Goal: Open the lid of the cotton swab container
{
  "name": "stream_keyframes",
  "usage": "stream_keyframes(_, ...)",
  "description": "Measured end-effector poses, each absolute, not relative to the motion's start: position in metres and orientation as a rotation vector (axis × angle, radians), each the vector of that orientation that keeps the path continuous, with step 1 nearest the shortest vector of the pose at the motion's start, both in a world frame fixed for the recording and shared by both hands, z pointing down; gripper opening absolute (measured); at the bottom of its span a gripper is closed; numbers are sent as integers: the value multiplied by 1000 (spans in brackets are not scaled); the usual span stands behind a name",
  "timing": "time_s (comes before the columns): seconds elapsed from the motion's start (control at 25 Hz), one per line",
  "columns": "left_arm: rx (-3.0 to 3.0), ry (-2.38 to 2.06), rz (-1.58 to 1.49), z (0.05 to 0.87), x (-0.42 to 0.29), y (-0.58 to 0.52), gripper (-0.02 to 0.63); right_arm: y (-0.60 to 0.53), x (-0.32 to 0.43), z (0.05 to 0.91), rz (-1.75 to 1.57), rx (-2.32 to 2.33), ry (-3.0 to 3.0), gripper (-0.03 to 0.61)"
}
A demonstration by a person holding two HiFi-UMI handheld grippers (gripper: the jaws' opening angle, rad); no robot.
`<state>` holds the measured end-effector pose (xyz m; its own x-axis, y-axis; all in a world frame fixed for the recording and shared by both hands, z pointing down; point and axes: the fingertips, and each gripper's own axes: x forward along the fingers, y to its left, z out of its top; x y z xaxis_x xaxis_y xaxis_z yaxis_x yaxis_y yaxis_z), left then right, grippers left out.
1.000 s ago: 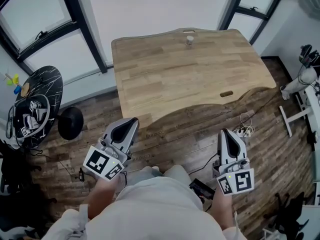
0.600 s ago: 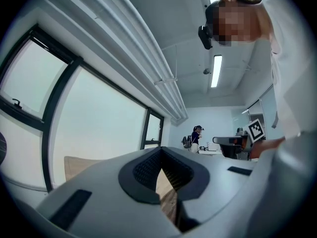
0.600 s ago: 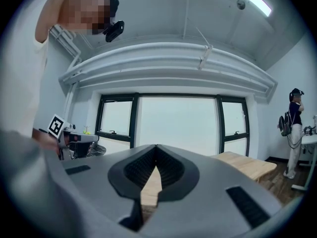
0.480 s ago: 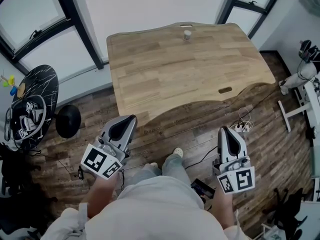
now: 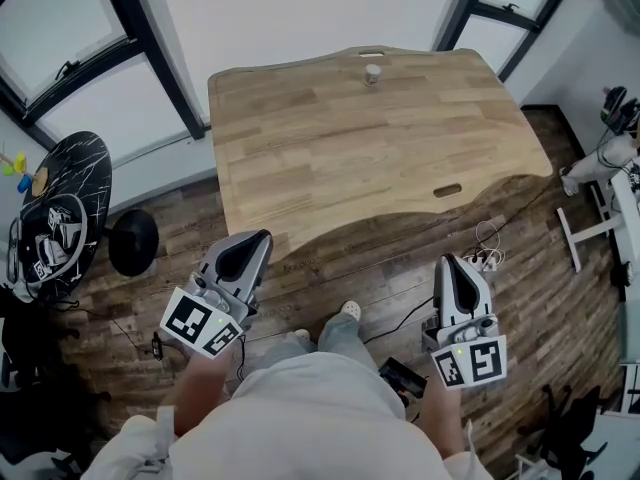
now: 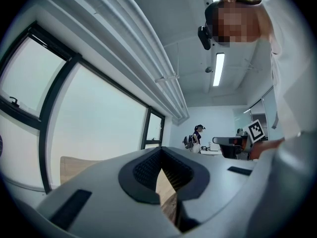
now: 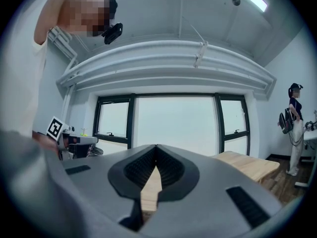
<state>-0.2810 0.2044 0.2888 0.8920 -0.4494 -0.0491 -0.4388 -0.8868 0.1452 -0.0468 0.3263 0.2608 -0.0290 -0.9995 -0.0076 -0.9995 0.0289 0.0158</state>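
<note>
A shoe [image 5: 348, 309] has appeared; cotton swab container [image 5: 372, 73] stands upright, far across table [image 5: 300, 148]; left tool [image 5: 261, 238], right tool [image 5: 452, 265] closed, empty.

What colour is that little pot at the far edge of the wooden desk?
Whitish; the small round pot shows best in the head view, though tiny.

Cotton swab container [image 5: 372, 73] stands upright near the far edge of the wooden desk [image 5: 340, 158], nothing else on top; left gripper [image 5: 261, 238] and right gripper [image 5: 450, 264] hang over the plank floor [image 5: 330, 273], well short of it, jaws together, both empty, pointing deskward.
</note>
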Motion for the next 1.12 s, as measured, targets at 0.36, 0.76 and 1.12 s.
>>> stream_keyframes(0.36, 2935, -755, -116, 280, -242, 181, 12, 293, 0, 251, -62, 2179, -2310, 18)
stream_keyframes(0.76, 2916, -914, -120, 273, -203, 161, 12, 246, 49, 249, -60, 2066, -2454, 18)
stream_keyframes(1.12, 2868, -1037, -110, 282, -169, 150, 12, 215, 93, 258, -37, 1966, -2544, 18)
